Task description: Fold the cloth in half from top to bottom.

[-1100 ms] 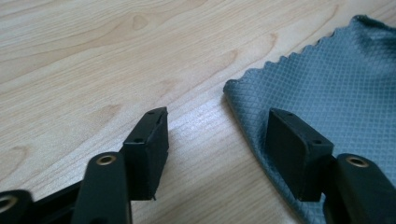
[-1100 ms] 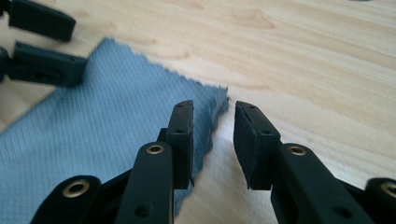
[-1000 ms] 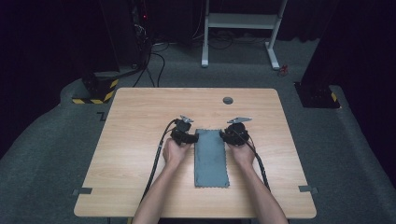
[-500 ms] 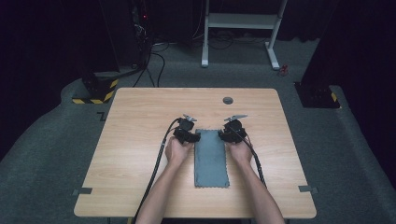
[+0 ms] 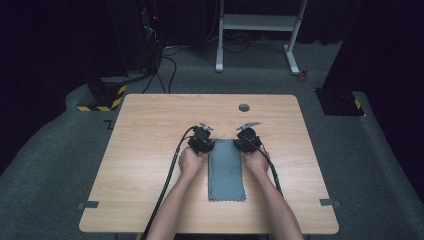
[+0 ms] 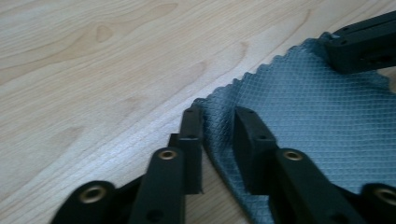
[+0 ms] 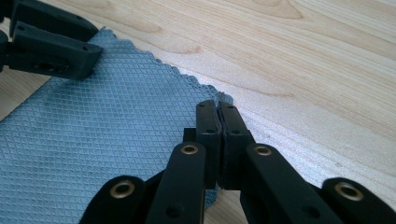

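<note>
A light wooden table is seen from above, with a person's two forearms entering from the near edge. A grey-blue microfibre cloth, patterned in small diamonds and finished with a scalloped edge, lies flat on the table between the two hands, its long side running from the near edge toward the far one.

At the left, the left gripper is set at the far left corner of the cloth. In the left gripper view, a raised fold of that corner stands between the two black jaws. The jaws have just been closing and a narrow gap remains between them; the fold is touched by the left jaw, but whether it is pressed from both sides cannot be told. A black cable trails from this gripper along the left forearm.

At the right, the right gripper is set at the far right corner of the cloth. In the right gripper view, its jaws have just been closing and are brought together, with the cloth's edge pinched in the seam between them.

Farther back on the table, a small dark round cap is seen near the far edge, well apart from the cloth.
</note>
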`<state>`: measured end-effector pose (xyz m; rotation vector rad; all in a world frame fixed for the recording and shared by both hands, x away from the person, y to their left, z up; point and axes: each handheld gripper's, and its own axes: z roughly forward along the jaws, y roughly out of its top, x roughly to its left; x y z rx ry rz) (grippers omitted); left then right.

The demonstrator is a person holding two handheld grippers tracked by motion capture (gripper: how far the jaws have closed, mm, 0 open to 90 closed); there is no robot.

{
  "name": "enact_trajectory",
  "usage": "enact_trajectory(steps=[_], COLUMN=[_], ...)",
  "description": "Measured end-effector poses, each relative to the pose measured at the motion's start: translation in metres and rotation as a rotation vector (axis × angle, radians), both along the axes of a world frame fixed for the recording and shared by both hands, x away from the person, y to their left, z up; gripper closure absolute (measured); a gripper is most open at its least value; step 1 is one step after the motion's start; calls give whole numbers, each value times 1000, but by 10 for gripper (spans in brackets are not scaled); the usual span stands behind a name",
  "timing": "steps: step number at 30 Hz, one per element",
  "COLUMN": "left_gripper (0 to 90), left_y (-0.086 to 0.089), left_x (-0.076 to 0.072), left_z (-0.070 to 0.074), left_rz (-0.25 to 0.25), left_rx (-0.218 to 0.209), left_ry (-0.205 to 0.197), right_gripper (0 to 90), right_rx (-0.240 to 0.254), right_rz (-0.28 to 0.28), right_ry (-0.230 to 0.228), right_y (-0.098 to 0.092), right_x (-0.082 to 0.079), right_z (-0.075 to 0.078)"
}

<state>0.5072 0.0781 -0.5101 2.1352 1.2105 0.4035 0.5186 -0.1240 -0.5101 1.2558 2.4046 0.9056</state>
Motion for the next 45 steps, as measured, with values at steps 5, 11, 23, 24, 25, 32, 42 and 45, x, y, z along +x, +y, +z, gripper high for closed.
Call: enact_trajectory(steps=[5, 11, 23, 24, 25, 32, 42, 45], left_gripper=[879, 890, 891, 890, 890, 888, 885, 885], left_y=[1, 2, 4, 4, 5, 9, 20, 22], left_x=[2, 1, 8, 8, 8, -3, -29, -37], left_z=[0, 2, 48, 52, 54, 40, 27, 24], left_rz=[-11, -28, -59, -58, -59, -101, -181, -189], left_rx=[-38, -39, -31, -45, -46, -88, -82, -95], left_ry=[29, 9, -100, -108, -118, -93, -89, -95], right_gripper=[895, 897, 899, 899, 899, 898, 897, 898], right_rx=[-8, 30, 111, 105, 89, 75, 69, 74], right_rz=[4, 20, 7, 7, 11, 35, 109, 129], right_ry=[-2, -23, -100, -95, -106, -106, -119, -123], right_y=[0, -4, -12, -12, -11, -11, -14, -15], right_x=[-3, -7, -5, -4, -4, -13, -34, -41], right_z=[2, 11, 47, 51, 54, 40, 31, 30])
